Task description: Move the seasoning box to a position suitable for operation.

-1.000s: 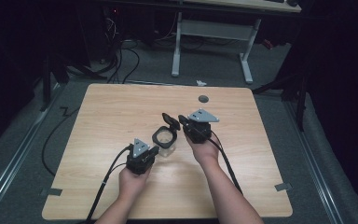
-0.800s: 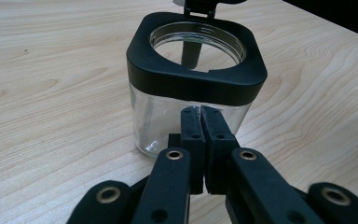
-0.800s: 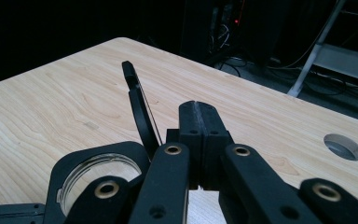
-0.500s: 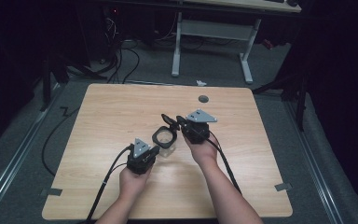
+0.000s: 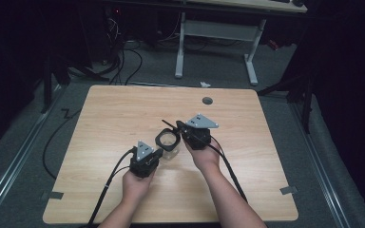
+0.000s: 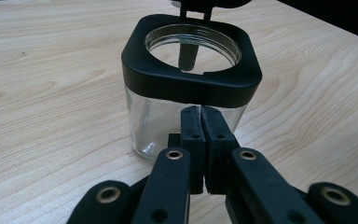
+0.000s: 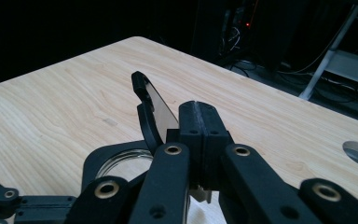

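Glass jar (image 6: pixel 186 116) directly ahead of left gripper (image 6: pixel 200 135), jaws clenched, empty. Right gripper (image 7: pixel 199 140), jaws pressed together, beside raised lid (image 7: pixel 151 109).

Jar (image 5: pixel 168 142) between two claws, tabletop (image 5: pixel 114 118)

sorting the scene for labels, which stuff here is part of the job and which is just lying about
In the job:
- glass jar with black collar
- its hinged lid, raised
- left hand-held gripper, shut, beside the jar
- right hand-held gripper, shut, at the lid

Lying about:
- table's round cable hole
- white desk frame behind
- floor cables
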{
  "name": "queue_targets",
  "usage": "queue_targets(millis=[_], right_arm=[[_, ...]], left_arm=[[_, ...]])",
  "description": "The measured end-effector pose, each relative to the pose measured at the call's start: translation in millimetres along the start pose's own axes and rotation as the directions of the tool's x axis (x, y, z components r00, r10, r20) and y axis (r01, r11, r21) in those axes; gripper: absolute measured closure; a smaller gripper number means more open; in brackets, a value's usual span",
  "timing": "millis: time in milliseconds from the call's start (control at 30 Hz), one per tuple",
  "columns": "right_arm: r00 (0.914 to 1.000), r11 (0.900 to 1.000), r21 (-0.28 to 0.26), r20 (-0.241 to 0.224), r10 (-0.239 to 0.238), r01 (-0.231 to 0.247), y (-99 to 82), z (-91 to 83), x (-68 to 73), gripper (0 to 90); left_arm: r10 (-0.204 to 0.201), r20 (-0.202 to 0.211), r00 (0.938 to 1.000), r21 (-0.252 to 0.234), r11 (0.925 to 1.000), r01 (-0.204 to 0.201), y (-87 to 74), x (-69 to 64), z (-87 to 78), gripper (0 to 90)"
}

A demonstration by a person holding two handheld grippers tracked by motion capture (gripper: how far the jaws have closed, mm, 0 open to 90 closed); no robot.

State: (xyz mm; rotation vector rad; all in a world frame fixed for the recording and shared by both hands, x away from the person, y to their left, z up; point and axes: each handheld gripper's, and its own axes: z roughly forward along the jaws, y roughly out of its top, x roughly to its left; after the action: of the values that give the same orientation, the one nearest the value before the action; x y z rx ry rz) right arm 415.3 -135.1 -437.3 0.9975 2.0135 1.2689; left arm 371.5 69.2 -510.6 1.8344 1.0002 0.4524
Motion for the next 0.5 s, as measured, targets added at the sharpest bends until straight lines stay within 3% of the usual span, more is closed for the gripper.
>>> queue_targets(millis=[500], right_arm=[[0.9991,0.9971,0.073,-0.038,-0.018,0.021,-31.5,10.1,20.5,90.0]], left_arm=[[-0.004,0.003,1.0000,-0.004,1.0000,0.004,-0.4,-0.8,0.2,88.5]])
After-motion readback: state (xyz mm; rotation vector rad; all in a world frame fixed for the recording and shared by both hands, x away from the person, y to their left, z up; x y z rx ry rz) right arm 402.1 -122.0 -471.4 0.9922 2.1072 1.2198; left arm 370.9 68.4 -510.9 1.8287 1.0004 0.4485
